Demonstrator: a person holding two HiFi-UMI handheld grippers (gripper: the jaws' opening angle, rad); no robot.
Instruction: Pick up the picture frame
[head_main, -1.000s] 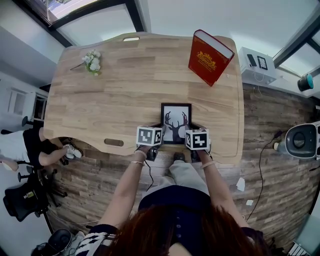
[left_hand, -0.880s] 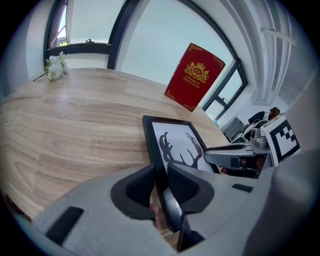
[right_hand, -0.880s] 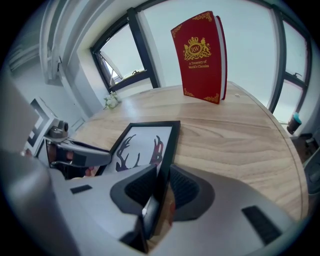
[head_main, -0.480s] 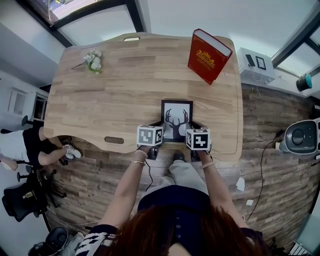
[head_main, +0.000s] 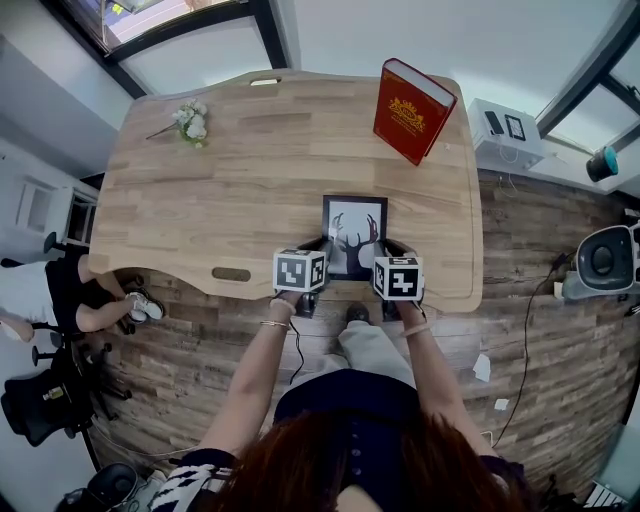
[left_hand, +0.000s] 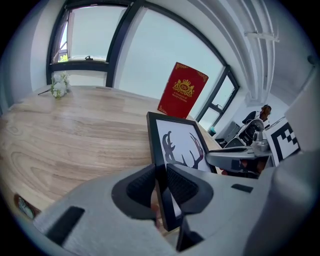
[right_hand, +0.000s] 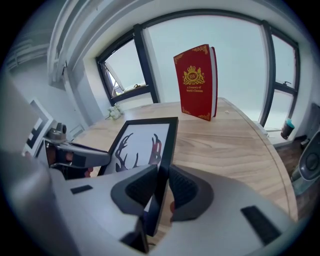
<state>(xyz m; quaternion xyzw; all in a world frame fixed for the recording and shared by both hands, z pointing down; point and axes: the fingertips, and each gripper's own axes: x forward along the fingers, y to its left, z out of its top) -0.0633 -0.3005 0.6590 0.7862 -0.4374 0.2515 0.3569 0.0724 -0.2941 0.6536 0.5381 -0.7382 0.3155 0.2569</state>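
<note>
Since a second ago the picture frame (head_main: 354, 235) has come up a little over the near edge of the bench (head_main: 250, 180). The left hand-held gripper (head_main: 322, 247), jaws just closing, and the right hand-held gripper (head_main: 388, 248) each pinch a thin side rail, so uneven lifting could twist it loose.

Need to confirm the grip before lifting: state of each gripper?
Left gripper: closed on the picture frame, left edge; jaws just closed further.
Right gripper: closed on its right edge.

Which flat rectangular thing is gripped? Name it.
The black picture frame: the left gripper, whose jaws have just been closing, and the right gripper clamp its sides. The red book stands untouched.
</note>
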